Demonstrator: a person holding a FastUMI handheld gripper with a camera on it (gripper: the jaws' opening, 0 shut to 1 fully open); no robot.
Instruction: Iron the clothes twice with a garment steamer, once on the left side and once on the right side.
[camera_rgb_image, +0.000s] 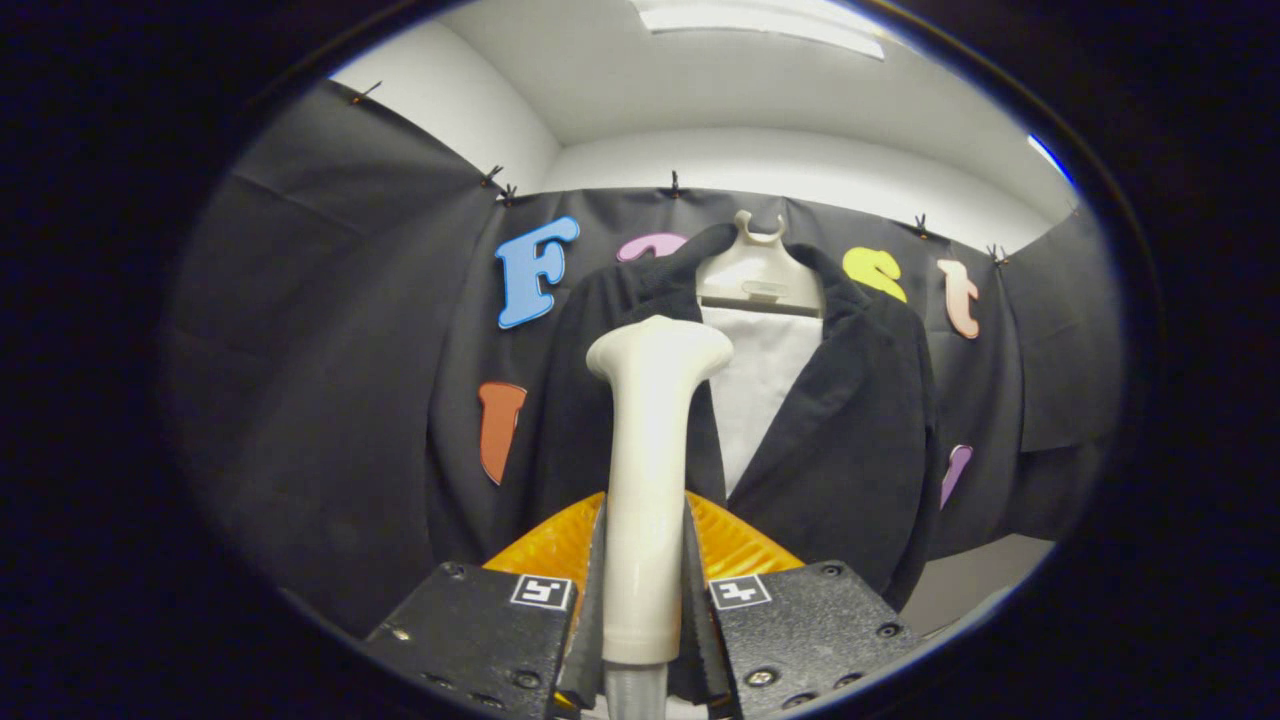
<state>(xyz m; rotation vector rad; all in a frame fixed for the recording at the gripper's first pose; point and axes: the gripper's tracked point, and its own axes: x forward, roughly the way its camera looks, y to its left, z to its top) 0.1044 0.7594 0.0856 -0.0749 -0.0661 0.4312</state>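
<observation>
Behind everything we see a black cloth that covers the booth's walls, and small clips hold it along its upper edge. Above the cloth we see a white wall and a white ceiling with a bright light panel. Low beside the cloth, a pale surface is visible.
</observation>
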